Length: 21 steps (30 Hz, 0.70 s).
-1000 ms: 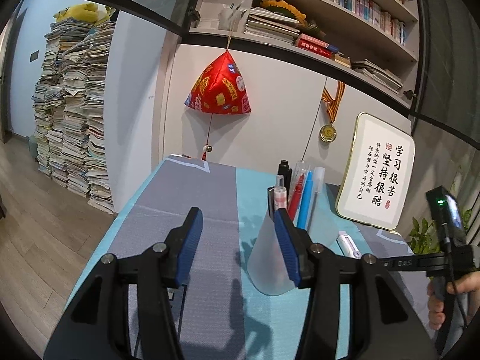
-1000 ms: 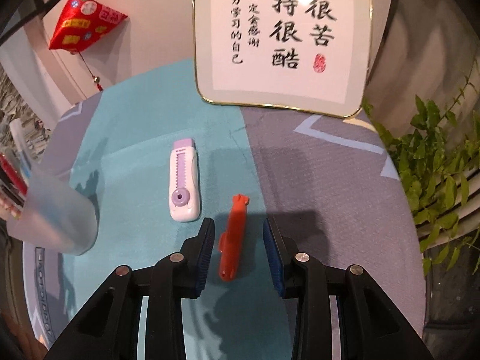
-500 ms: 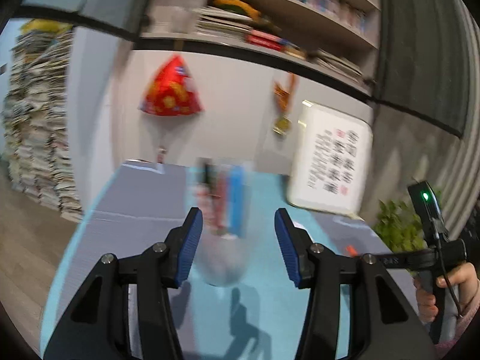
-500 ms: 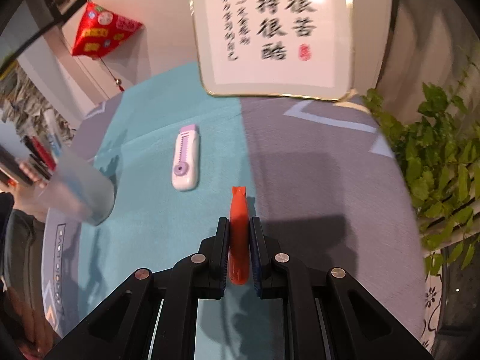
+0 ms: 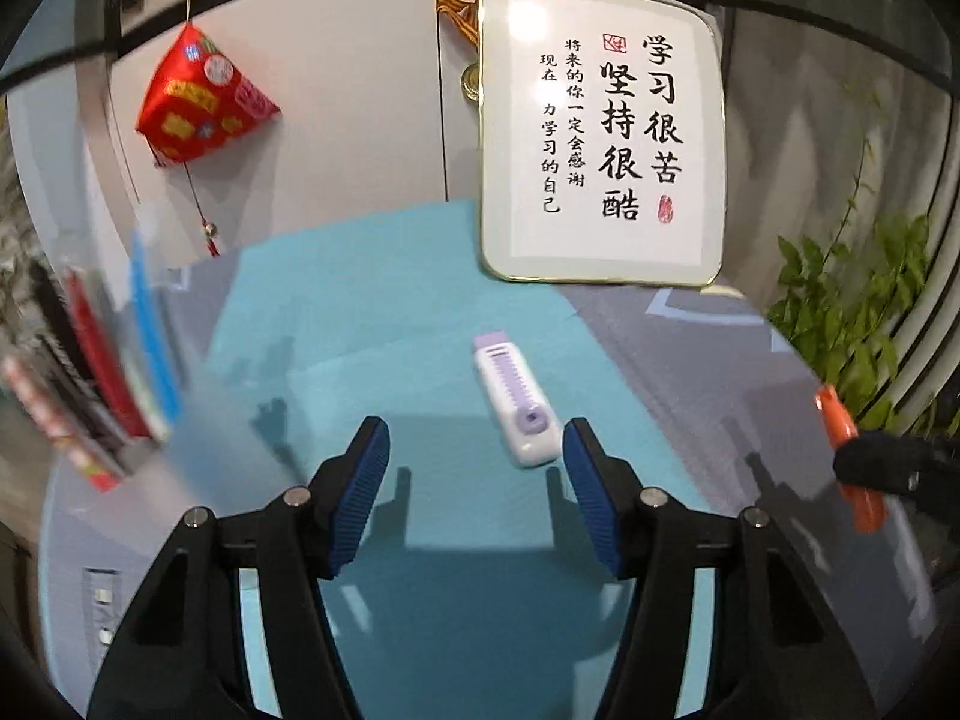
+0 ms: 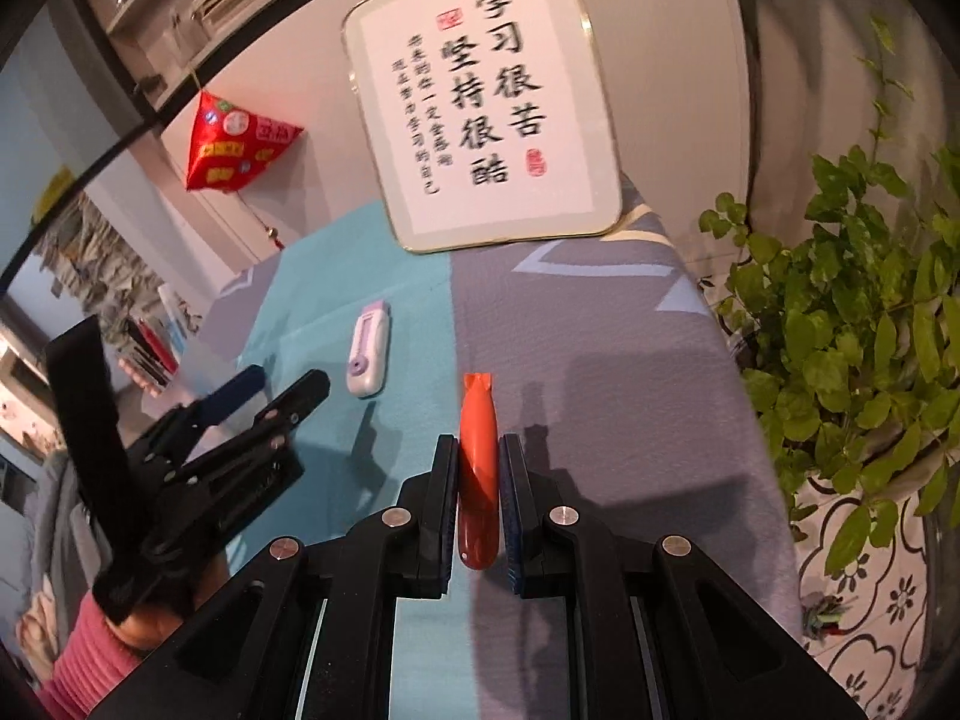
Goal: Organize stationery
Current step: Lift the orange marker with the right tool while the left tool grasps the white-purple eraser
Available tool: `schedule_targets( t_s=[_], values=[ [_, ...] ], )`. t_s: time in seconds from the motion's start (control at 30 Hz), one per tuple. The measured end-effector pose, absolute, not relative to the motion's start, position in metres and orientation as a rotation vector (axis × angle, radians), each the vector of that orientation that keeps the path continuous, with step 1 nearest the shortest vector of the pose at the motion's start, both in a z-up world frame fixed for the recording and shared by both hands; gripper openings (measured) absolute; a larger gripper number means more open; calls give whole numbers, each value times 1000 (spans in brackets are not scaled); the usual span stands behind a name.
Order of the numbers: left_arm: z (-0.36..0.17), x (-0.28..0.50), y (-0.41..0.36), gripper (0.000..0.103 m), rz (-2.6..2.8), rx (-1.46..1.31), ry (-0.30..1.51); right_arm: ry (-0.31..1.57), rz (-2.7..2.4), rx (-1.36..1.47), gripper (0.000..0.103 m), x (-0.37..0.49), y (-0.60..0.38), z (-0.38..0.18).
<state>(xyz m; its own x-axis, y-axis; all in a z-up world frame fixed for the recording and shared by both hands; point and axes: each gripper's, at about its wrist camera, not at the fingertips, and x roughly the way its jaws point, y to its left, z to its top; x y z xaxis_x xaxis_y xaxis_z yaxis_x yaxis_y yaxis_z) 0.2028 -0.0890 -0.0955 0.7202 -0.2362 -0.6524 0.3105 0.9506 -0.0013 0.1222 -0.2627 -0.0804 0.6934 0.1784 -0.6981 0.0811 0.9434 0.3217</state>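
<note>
- The right gripper has its fingers clamped on a slim orange plastic stationery piece that sticks out ahead of them.
- The left gripper has just been widening; nothing sits between its fingers.
- A white-and-lilac plastic slider eraser lies on the teal-and-grey clothed bench, just ahead of the left gripper's right-hand finger.

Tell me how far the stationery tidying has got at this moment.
Done: several pens already stand in the frosted cup. In hand: the right hand-held gripper is shut on the orange item, lifted off the cloth. The left hand-held gripper, jaws just opening, points at the white-and-purple item, which lies untouched on the cloth. Left: both items appear still to go away.
</note>
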Motion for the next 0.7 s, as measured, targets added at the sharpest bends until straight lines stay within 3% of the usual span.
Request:
schedule_targets(
  t_s=[0.3, 0.43, 0.7],
  values=[
    [-116, 229, -113, 58, -265, 115, 796, 797, 63, 397, 14, 120, -285, -90],
    [-120, 239, -114, 23, -265, 101, 844, 790, 60, 412, 14, 118, -290, -91],
    [-105, 223, -110, 23, -284, 109, 813, 791, 57, 396, 14, 117, -288, -92]
  ],
)
